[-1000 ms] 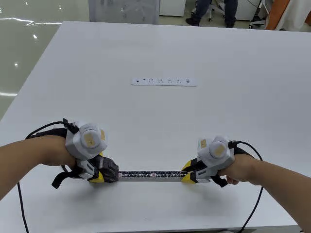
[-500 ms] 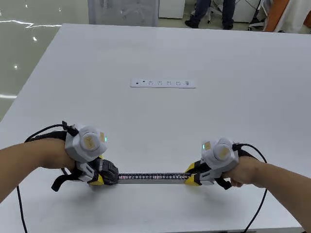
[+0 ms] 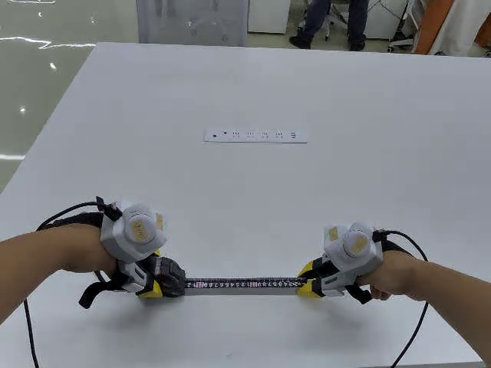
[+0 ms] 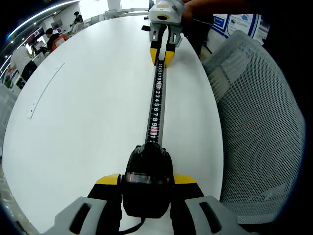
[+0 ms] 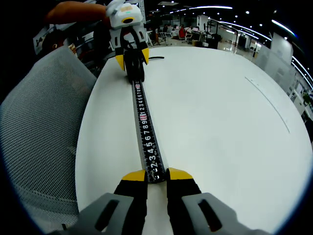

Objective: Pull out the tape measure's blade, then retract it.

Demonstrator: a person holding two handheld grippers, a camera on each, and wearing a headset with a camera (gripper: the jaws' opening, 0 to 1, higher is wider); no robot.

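The tape measure [image 3: 165, 277] sits close to the near edge of the desk [image 3: 253, 199]. Its black body is pinched between the yellow-tipped jaws of the left hand-held gripper [image 3: 156, 285]. Its blade [image 3: 244, 284] is drawn out low along the desk surface, roughly parallel to that near edge. It reaches the right hand-held gripper [image 3: 308, 280], whose jaws are pressed in on the blade's tip. The two grippers face each other along the blade (each appears in the other's view, at the far end of the numbered strip).

Beyond the blade the desk is broad and open up to a white power strip [image 3: 255, 136], which lies well apart toward the middle. More open surface runs past it to the far edge. On the person's side little desk is left, and a grey mesh chair [image 4: 259, 122] stands just off the edge. A black cable [image 3: 65, 208] loops out from the left hand-held gripper, and another from the right.

The blade's end hook is hidden between the right jaws, and the left jaws cover the tape measure's sides. Whether the blade touches the desk is hard to make out. The person's forearms [image 3: 38, 261] are cut off by the frame.
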